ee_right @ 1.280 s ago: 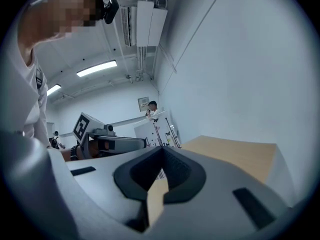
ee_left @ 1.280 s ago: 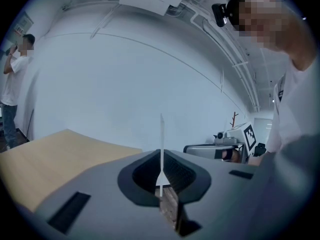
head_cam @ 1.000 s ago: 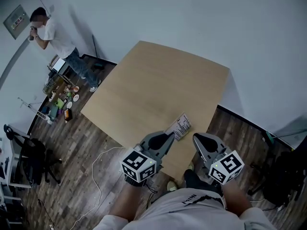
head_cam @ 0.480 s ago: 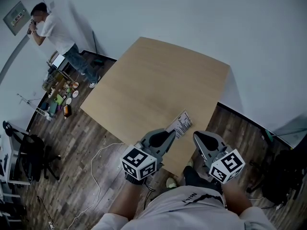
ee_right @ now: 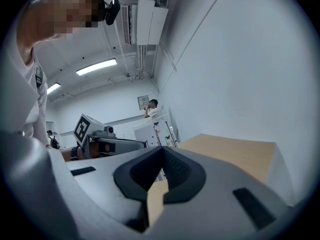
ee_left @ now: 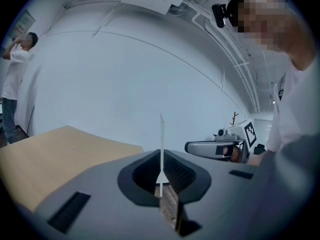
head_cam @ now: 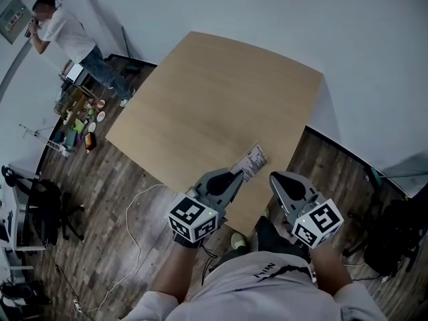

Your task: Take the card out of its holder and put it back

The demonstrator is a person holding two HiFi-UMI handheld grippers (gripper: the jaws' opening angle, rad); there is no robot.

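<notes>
Head view: the left gripper (head_cam: 235, 176) reaches out over the near edge of the wooden table (head_cam: 221, 92) and is clamped on the near end of the card (head_cam: 253, 160). The card is a small white slip with dark print on its face, and it lies toward the table's right corner. The right gripper (head_cam: 275, 178) hangs just to the right of it, apart from the card. A person (head_cam: 63, 35) stands by the far left wall, well clear of the work.

Left gripper view: the jaws are pressed together on the card, which shows edge-on as a thin white upright line rising past the tips. It widens slightly low down. From this angle I cannot tell whether that is a sleeve around the card or the card alone.

Right gripper view: the jaws are drawn together with nothing between them. Printed lines of the card show just beyond them, to the left.

The card is probably very light and thin, springy rather than stiff, and likely slick if a plastic holder covers it. It would bow or slip under a hard or off-centre pinch. The free far end looks the best place for the second grip, taken flat across both faces while the left jaws hold the near end.
</notes>
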